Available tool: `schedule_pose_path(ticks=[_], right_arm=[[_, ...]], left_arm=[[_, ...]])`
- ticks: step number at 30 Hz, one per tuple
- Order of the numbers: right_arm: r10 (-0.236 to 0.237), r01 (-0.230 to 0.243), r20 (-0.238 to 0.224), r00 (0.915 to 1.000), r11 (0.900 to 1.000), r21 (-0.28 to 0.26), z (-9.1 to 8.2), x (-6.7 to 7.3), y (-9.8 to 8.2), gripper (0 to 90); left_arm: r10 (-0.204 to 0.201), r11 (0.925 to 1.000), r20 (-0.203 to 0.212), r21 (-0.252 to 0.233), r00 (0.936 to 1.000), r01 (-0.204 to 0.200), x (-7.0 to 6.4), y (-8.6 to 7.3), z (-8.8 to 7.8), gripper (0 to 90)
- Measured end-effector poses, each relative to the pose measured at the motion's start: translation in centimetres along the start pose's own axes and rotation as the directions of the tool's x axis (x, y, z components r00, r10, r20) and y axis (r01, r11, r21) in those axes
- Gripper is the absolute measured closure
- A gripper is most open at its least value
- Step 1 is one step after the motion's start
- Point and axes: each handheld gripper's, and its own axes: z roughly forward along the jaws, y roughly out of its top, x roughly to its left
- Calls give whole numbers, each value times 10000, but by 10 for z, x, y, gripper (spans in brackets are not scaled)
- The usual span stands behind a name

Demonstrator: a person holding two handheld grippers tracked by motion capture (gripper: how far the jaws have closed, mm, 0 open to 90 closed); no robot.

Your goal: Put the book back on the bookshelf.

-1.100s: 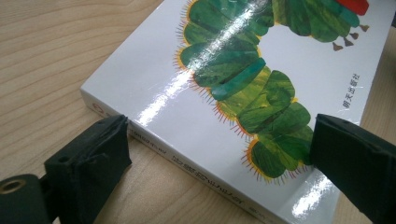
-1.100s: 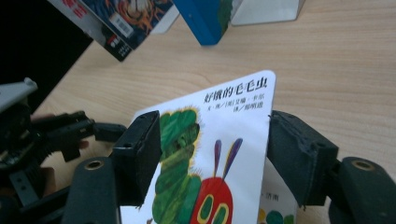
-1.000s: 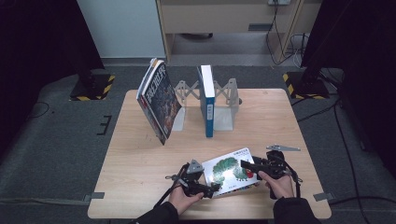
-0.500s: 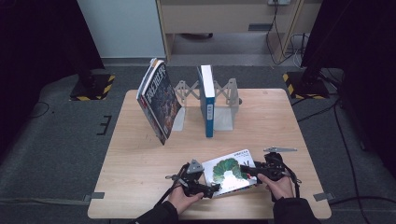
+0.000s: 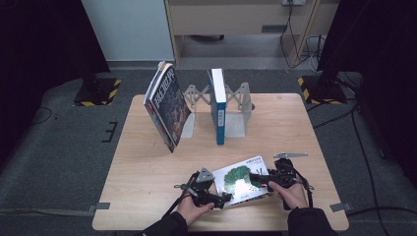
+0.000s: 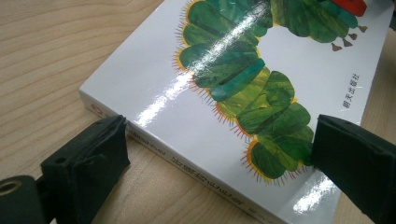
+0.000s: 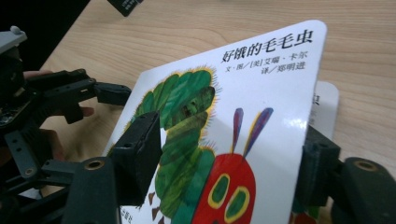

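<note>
Desk (image 5: 147, 162): wooden, caterpillar book (image 5: 243, 181) at its near edge.
My right claw (image 5: 259, 178): clamped on book, just closing.
My left claw (image 5: 225, 198): apart, straddling book's corner.

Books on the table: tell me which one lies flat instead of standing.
The white caterpillar picture book between the two grippers at the near edge. The dark-covered book leans tilted, and the blue book stands upright in the rack.

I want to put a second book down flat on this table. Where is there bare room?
The near left of the table is bare, between the leaning book and the left gripper. The far right, beside the blue book in its rack, is bare too. The near middle is crowded: picture book, right gripper.
</note>
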Motion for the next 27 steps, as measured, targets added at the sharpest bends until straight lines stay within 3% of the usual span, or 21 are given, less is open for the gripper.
schedule_pose_path(ticks=[5, 11, 13, 15, 18, 23, 27], right_arm=[[-130, 125, 200, 9997, 9996, 263, 4, -3, 0, 378], [36, -45, 269, 9996, 9994, 348, 4, -4, 0, 451], [234, -224, -184, 9996, 9983, 535, 5, -4, 0, 497], [35, -16, -275, 9996, 9975, 699, 9, 0, 0, 477], [4, 18, -382, 9993, 9983, 591, 7, 0, 2, 515], [17, -8, -160, 9999, 9986, 525, 4, -2, 2, 520], [36, -28, -252, 9997, 9996, 285, 1, -2, 3, 568]], left_arm=[[-55, 10000, 26, -40, 10000, 55, 0, 0, 0, 26], [-156, 9998, -4, -109, 9999, 156, 4, 1, 0, 45], [-113, 9999, -31, -78, 9999, 113, 5, 2, 0, 46], [-106, 9999, -26, -78, 9999, 106, 5, 2, 0, 48], [-125, 9999, -6, -85, 9999, 125, 5, 2, 0, 48], [-112, 9999, -59, -87, 9999, 111, 5, 2, 0, 58], [-330, 9994, -25, -112, 9995, 330, 7, 2, -1, 74]])
